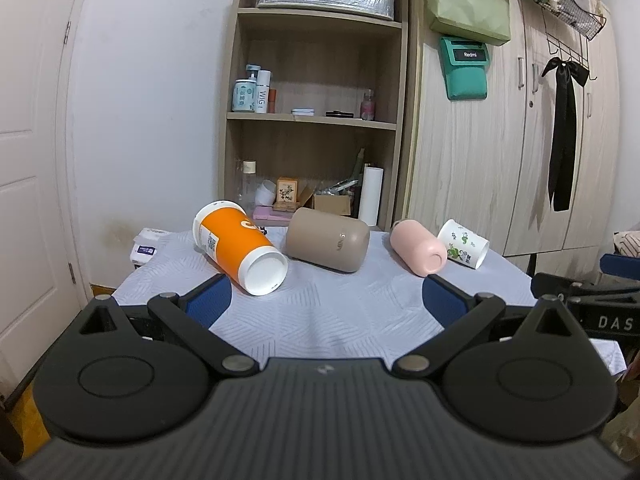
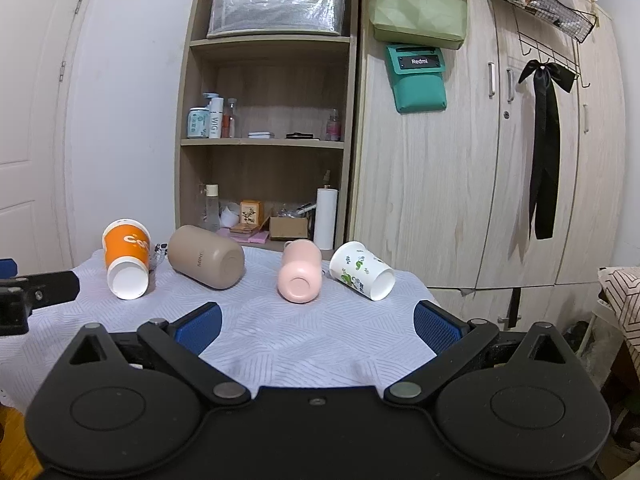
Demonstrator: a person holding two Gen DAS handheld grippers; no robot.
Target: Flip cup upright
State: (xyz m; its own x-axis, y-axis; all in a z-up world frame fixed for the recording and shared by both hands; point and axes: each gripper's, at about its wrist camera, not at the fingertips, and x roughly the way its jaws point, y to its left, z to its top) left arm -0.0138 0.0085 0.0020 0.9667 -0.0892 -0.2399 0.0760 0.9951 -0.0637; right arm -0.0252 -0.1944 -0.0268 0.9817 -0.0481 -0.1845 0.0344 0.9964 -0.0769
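Observation:
Several cups lie on their sides on a table with a pale patterned cloth (image 1: 320,320). From left to right: an orange paper cup (image 1: 236,246) (image 2: 127,258), a tan cup (image 1: 328,239) (image 2: 206,257), a pink cup (image 1: 418,246) (image 2: 300,272) and a white cup with green print (image 1: 464,243) (image 2: 362,270). Their bases face me. My left gripper (image 1: 326,300) is open and empty, in front of the orange and tan cups. My right gripper (image 2: 318,326) is open and empty, in front of the pink cup.
A wooden shelf unit (image 1: 316,116) with bottles and boxes stands behind the table. A wardrobe (image 2: 500,160) with a black ribbon is at the right. A white door (image 1: 28,160) is at the left. A small white box (image 1: 146,246) lies at the table's far left corner.

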